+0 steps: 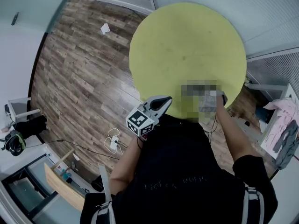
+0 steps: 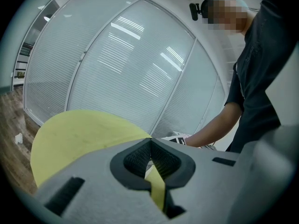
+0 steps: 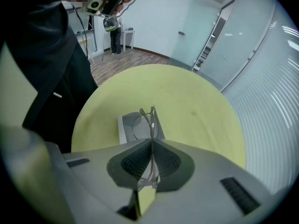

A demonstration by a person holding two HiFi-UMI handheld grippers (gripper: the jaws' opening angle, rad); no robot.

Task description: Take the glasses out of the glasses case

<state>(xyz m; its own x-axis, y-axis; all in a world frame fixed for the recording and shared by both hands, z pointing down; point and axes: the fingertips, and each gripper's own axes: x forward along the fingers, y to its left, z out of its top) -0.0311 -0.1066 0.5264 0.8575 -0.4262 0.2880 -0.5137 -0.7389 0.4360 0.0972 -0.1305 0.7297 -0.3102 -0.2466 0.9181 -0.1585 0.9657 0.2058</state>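
left gripper (image 2: 149, 141): jaws pressed together along the ribbed pads, nothing between them. held in the air near the person's chest, at the near edge of the table, above the wooden floor.
right gripper (image 3: 152, 142): jaws clamped on the glasses. held over the table on the person's right side, with the arm stretched forward. in the head view a mosaic patch hides most of it.
glasses (image 3: 150, 120): thin wire frame, pinched edge-on between the right gripper's pads. one lens ring and a temple stick out past the jaw tips, above the glasses case.
glasses case (image 3: 125, 127): grey, lying open on the table, just beyond the right gripper's jaw tips. the protruding end of the frame overlaps it in the right gripper view; whether the two touch cannot be told.
table (image 1: 187, 45): round, yellow-green top. the case is the only item seen resting on it, near the person's edge.
wooden floor (image 1: 79, 64): dark planks around the table. a small white object (image 1: 104, 29) lies well apart from the table, and a white cable bundle (image 1: 113, 141) lies near the person's left side.
glass partition (image 2: 131, 64): panels with horizontal blinds behind the table.
person: black top, both forearms bare.
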